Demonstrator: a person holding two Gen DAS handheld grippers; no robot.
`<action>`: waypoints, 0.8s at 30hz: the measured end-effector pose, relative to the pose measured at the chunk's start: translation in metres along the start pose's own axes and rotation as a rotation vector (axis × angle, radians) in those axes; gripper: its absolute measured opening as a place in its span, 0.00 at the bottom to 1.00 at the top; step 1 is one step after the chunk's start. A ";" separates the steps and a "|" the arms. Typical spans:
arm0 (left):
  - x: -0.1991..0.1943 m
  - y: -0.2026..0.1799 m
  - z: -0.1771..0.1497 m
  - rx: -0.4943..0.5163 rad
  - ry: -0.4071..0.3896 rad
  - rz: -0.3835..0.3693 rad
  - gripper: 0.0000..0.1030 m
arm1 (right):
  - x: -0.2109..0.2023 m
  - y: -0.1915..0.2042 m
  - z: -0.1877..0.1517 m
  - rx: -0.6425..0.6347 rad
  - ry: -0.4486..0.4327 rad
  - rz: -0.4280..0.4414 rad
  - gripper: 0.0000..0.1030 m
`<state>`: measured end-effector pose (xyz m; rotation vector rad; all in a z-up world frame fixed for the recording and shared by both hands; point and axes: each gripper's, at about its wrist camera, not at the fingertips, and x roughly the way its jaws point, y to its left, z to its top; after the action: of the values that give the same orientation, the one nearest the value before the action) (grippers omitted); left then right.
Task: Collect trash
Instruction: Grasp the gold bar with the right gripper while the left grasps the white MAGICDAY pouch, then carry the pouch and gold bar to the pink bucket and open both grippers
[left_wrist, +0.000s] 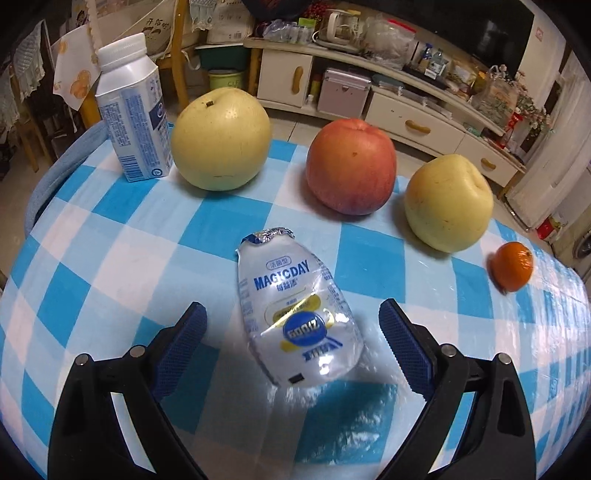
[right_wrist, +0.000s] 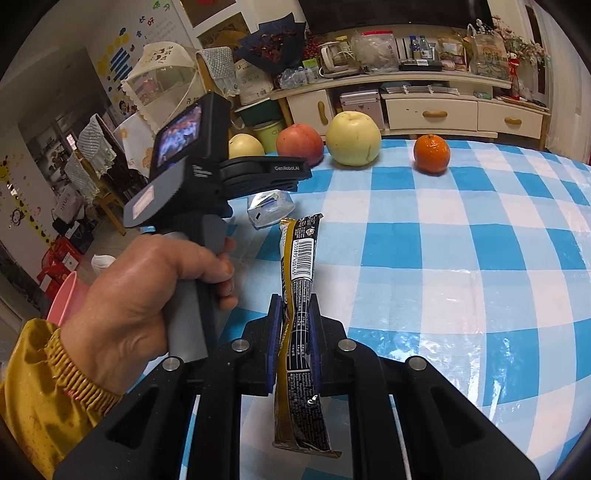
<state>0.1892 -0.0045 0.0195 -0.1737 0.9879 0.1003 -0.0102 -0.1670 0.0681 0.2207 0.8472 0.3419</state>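
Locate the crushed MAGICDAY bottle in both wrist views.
Left wrist: crushed MAGICDAY bottle lies centre frame, between the open left hand-held gripper fingers.
Right wrist: bottle sits left of centre, partly hidden under the left hand-held gripper.
Shared landmark: red apple.

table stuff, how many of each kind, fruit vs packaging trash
Fruit: 4 (pear, red apple, yellow apple, mandarin)
Packaging: 3 (crushed MAGICDAY bottle on the cloth, white carton standing upright, black-and-gold wrapper clamped in the right gripper)
Total: 7
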 end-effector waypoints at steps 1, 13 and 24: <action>0.002 -0.001 0.001 0.002 0.001 0.007 0.91 | -0.001 -0.001 0.000 0.003 -0.001 0.002 0.15; 0.000 0.003 -0.002 0.032 -0.016 0.017 0.61 | -0.004 -0.003 0.000 0.019 0.002 0.010 0.14; -0.021 0.029 -0.027 0.030 -0.003 -0.035 0.61 | 0.003 -0.005 -0.002 0.039 0.028 0.038 0.14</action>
<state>0.1511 0.0187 0.0194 -0.1634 0.9823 0.0539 -0.0087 -0.1704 0.0633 0.2693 0.8781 0.3652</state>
